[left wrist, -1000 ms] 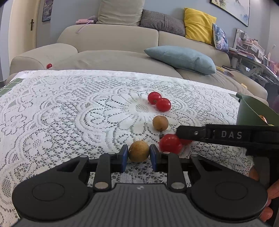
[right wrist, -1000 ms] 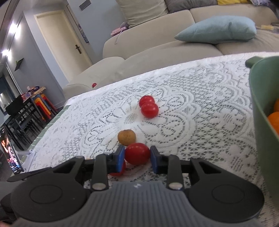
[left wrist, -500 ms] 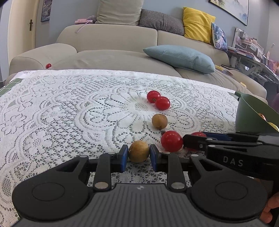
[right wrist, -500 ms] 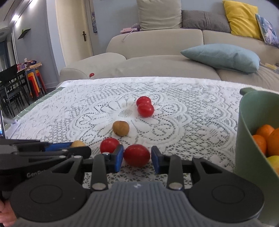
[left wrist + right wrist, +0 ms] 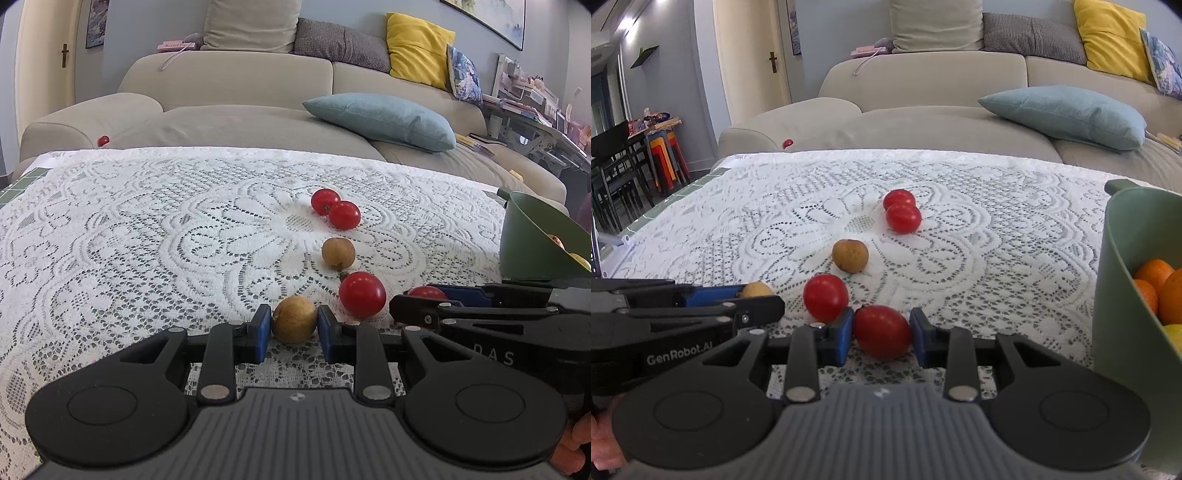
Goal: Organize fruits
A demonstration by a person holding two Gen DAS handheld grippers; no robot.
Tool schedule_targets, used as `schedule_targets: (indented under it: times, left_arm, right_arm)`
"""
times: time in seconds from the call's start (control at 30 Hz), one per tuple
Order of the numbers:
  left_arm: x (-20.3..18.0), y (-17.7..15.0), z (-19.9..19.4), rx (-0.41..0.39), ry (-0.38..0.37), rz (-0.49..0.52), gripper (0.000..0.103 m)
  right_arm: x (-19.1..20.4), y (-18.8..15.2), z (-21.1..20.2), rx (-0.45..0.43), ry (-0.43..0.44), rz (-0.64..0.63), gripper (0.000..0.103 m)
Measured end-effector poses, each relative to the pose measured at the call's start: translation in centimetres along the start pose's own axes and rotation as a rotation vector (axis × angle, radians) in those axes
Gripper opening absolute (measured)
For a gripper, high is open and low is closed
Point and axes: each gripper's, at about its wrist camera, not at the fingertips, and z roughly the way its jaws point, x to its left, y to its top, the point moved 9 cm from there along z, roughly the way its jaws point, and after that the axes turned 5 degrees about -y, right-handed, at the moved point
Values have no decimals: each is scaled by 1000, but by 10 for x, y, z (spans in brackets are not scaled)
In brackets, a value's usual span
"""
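My left gripper (image 5: 294,325) is shut on a brown round fruit (image 5: 294,324) low over the lace cloth. My right gripper (image 5: 881,330) is shut on a red tomato (image 5: 881,331); it also shows in the left wrist view (image 5: 424,292). Between them lies a loose red tomato (image 5: 362,294), also in the right wrist view (image 5: 825,297). Beyond it sit a second brown fruit (image 5: 338,253) and two touching red tomatoes (image 5: 336,208). A green bowl (image 5: 1123,280) holding oranges stands at the right.
The white lace cloth (image 5: 147,236) covers the table. A beige sofa (image 5: 229,96) with a blue cushion (image 5: 380,118) stands beyond the far edge, and a small red fruit (image 5: 103,140) lies on its arm. Dark chairs (image 5: 617,166) stand at the far left.
The right gripper has swung round from facing left to facing forward, still holding its tomato. The left gripper and its brown fruit have hardly moved.
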Motion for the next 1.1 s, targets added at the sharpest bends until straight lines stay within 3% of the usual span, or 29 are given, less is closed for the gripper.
schedule_targets:
  times: [0.33, 0.57, 0.87, 1.1]
  left_arm:
    - [-9, 7, -18, 19, 13, -28, 30]
    - [-24, 22, -40, 32, 14, -45, 30]
    - [-71, 50, -55, 15, -85, -35, 30]
    - [-121, 69, -56, 0, -190, -15, 30]
  right_arm:
    - [6, 8, -27, -26, -19, -92, 28]
    - [9, 20, -59, -33, 24, -203, 28]
    - [-24, 39, -99, -18, 53, -318, 28]
    - [-76, 47, -123, 39, 27, -336, 28]
